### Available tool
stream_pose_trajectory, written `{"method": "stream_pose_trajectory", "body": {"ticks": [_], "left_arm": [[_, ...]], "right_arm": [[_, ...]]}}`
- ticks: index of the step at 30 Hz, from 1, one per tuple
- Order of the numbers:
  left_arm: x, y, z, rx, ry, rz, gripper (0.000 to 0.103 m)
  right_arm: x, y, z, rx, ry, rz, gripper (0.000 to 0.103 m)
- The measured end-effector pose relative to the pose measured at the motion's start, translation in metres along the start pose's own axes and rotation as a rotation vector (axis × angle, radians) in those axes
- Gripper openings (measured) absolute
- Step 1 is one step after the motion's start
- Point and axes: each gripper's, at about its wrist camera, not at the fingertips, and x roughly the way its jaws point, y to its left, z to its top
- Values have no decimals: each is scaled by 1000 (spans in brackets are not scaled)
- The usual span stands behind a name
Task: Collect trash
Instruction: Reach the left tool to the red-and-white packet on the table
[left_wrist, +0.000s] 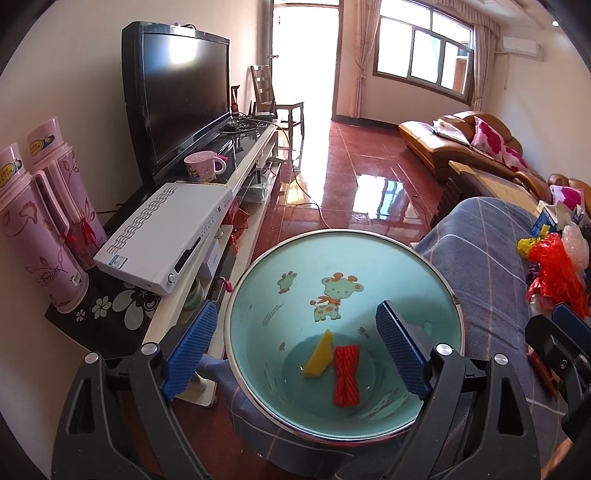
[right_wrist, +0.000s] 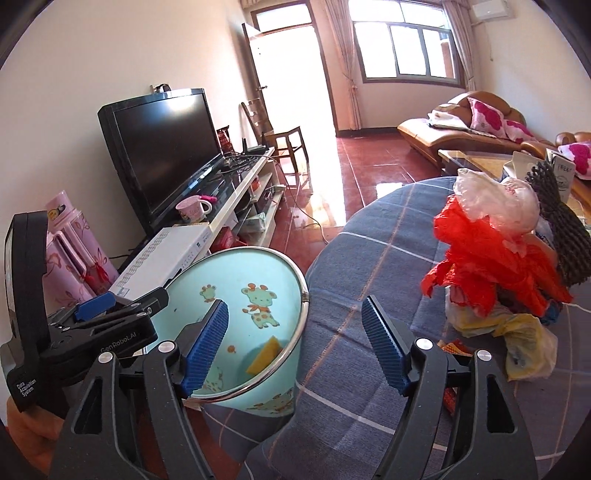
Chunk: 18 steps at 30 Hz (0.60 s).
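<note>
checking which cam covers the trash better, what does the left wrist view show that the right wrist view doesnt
Only the left wrist view: the red ribbed wrapper lying at the bottom of the bin, beside the yellow scrap.

Only the right wrist view: the black foam net and the yellow bag in the trash pile on the blue checked cloth, plus the left tongs from the side.

Both: the giraffe-print bin, the yellow scrap, the red plastic bag, the TV.

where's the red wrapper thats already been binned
In the left wrist view the red wrapper lies on the bottom of the blue giraffe bin, just right of the yellow scrap, between the open left gripper fingers.
</note>
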Motion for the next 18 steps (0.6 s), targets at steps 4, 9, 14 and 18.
{"method": "stream_pose_trajectory", "body": {"ticks": [4, 9, 14, 18], "left_arm": [[-10, -15, 0, 29, -14, -13, 88], [-20, -33, -1, 64, -25, -26, 90], [-27, -49, -3, 97, -34, -36, 91], [-33, -59, -5, 118, -40, -43, 91]], "right_arm": [[-11, -14, -1, 31, -15, -19, 74], [-25, -34, -5, 73, -30, -46, 74], [-37, -49, -9, 95, -35, -82, 74], [-45, -63, -14, 124, -33, -108, 74]]}}
